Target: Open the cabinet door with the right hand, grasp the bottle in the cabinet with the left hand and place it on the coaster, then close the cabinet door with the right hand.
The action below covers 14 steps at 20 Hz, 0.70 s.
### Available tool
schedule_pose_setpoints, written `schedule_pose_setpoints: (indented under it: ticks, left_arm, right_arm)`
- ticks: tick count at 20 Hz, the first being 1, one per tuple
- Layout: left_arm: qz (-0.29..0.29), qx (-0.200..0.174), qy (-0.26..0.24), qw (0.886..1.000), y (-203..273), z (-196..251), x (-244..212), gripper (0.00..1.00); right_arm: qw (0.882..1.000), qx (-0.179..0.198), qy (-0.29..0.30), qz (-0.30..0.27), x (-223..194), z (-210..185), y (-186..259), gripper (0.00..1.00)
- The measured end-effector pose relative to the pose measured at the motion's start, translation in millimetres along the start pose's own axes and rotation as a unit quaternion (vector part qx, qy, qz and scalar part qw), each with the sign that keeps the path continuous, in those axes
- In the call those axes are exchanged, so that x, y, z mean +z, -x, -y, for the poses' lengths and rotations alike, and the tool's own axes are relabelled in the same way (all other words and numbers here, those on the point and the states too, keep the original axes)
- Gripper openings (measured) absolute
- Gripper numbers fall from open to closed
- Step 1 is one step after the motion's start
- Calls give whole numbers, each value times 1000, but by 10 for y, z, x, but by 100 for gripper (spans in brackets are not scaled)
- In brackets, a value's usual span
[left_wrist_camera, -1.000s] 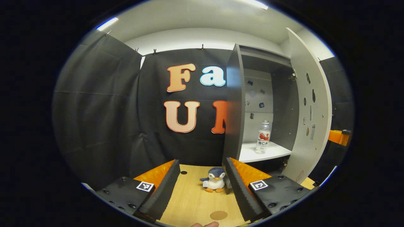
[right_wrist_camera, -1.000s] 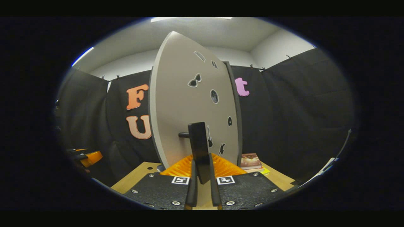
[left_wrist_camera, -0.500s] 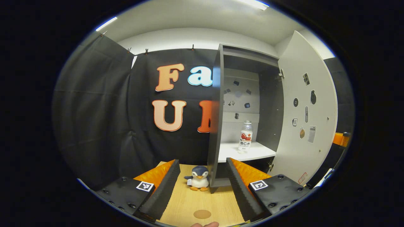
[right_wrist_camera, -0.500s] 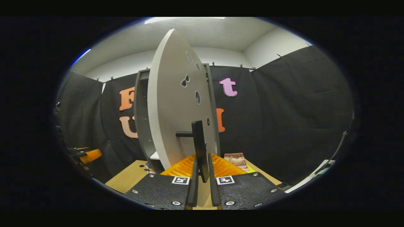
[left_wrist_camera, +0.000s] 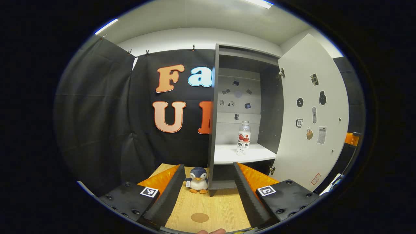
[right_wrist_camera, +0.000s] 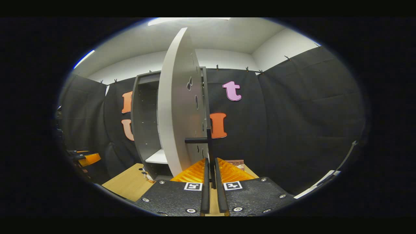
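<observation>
Plush penguin (left_wrist_camera: 198, 180) sits upright on the wooden table (left_wrist_camera: 221, 208), near the back edge, facing forward. Black cloth (left_wrist_camera: 97, 113) hangs as wall behind it, clipped along the top. White ceiling with light strips (left_wrist_camera: 106, 26) overhead. A book (right_wrist_camera: 236, 162) lies flat on the table at the far right side; its cover is too small to make out.

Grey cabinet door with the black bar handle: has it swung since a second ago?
Yes. In the right gripper view the grey cabinet door now stands further open, baring the dark cabinet interior behind it; the right gripper grips its black bar handle.
</observation>
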<state>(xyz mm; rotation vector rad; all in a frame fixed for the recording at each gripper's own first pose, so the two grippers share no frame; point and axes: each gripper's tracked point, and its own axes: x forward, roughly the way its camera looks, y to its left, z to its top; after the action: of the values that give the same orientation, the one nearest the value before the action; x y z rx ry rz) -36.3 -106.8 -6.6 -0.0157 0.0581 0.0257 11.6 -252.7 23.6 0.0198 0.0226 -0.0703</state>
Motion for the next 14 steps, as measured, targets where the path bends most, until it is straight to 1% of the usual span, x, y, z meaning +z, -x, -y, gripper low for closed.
schedule_pose_setpoints:
  ticks: [1,2,4,8,14]
  left_arm:
    - [0,1,-1,1000,12,28,-9,95]
    - [-1,2,-3,1000,9,55,-6,95]
    - [-5,2,-2,1000,4,121,-39,96]
    - [-7,5,-1,1000,6,202,-43,96]
    - [-6,3,-4,1000,-4,330,-41,96]
  right_arm:
    - [1000,3,-4,0,13,44,-1,10]
    - [1000,6,-7,-1,4,83,7,21]
    - [1000,7,-12,-5,-34,182,24,10]
    - [1000,-5,3,0,-17,354,59,10]
    - [1000,1,-2,1,1,373,41,10]
